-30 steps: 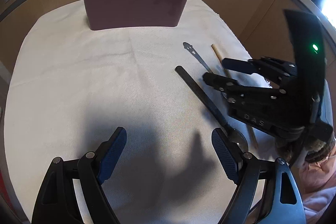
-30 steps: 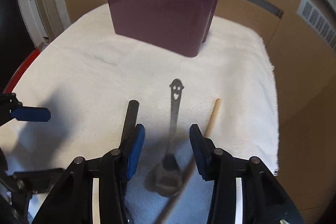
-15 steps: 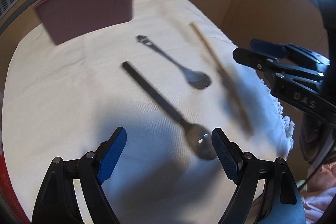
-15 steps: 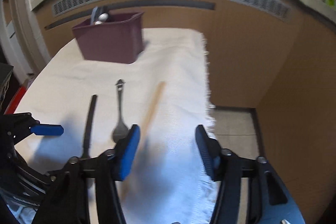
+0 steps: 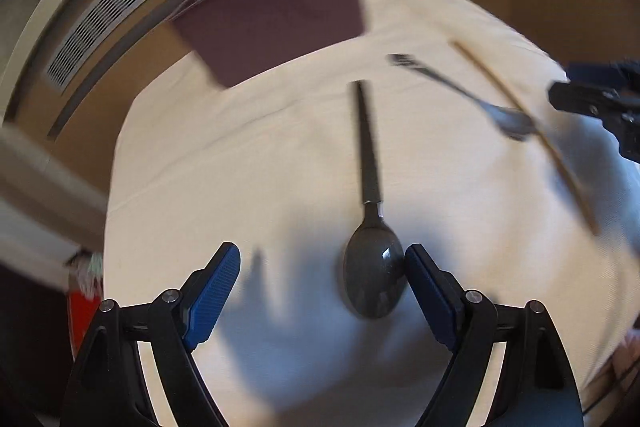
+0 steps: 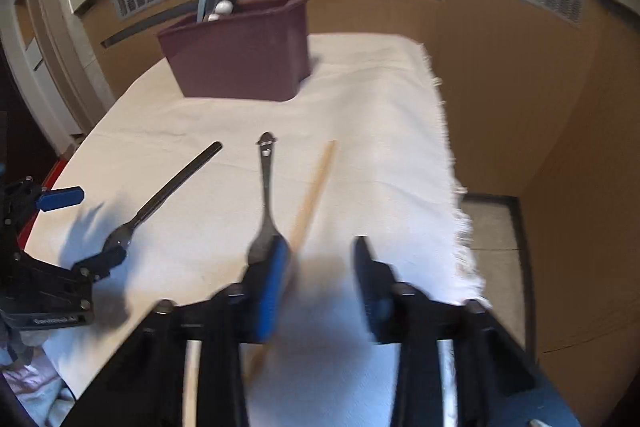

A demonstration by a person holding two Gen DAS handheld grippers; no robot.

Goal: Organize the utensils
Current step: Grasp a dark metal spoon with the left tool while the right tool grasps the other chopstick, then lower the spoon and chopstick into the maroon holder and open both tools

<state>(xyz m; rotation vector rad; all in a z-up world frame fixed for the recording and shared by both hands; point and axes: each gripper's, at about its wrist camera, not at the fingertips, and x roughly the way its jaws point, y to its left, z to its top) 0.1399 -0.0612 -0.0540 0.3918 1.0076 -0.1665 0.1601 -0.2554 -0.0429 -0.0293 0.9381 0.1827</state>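
The wide-apart left hand-held gripper (image 5: 322, 285) brackets the black spoon (image 5: 371, 211), handle pointing away toward the bin (image 5: 276, 23); the closing right hand-held gripper (image 6: 320, 281) holds nothing.

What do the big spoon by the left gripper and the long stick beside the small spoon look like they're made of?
Big spoon: dark metal, probably steel, with a glossy bowl that shows a bright glint; its handle looks matte black. Stick: pale tan with no shine, likely wood or bamboo, though blurred.

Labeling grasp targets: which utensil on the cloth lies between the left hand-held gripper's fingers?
The black-handled spoon: its bowl sits between the left hand-held gripper fingers. The smiley-handled spoon and wooden stick lie off right.
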